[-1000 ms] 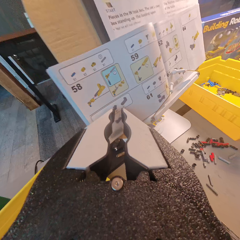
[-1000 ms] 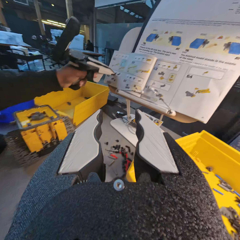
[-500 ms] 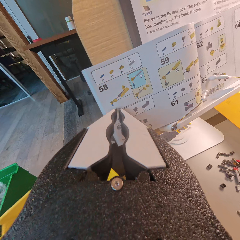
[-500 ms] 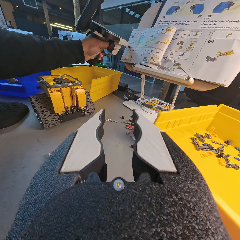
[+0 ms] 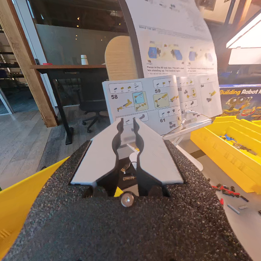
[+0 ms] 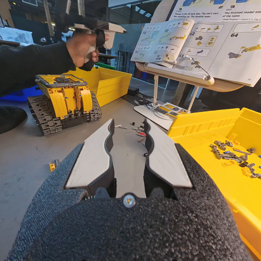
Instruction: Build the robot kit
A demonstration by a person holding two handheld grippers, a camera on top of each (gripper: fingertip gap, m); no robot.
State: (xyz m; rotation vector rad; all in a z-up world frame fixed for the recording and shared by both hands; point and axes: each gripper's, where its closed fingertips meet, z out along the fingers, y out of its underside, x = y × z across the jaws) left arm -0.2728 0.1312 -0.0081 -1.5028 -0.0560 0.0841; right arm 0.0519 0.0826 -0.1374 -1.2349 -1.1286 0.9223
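**Desk:** While your left gripper (image 5: 127, 122) hangs in front of the instruction booklet (image 5: 141, 104), what is it holding?

**Me:** Nothing. Its fingers stand a narrow gap apart, empty, just short of the booklet's lower left corner. The booklet lies open on a white reading stand (image 6: 179, 73), pinned by two wire page-holders, which seems to be why it sits tilted up at reading height above the tabletop (image 6: 42, 152).

**Desk:** And the right gripper (image 6: 129, 122)?

**Me:** Low over the tabletop, fingers wide and empty. Beyond the tips lies a scatter of small loose pieces (image 6: 137, 130), grey pins, black bushes, a red one; none is touched. In the right wrist view my left hand (image 6: 83, 50) shows raised, well above the yellow tracked model (image 6: 63, 103), which rests on its treads to the left.

**Desk:** What about the bins?

**Me:** The yellow bin on the right (image 6: 204, 127) sits just beside my right fingers and holds grey beams, connectors and a few yellow, orange and blue bits, spread thin across its floor. The yellow bin behind the model (image 6: 113, 86) shows bare walls; I cannot see its whole floor. A sticker sheet (image 6: 169, 110) lies on the stand's base, and the set's box (image 5: 240, 101) stands upright behind the right bin, likely so its picture faces me.
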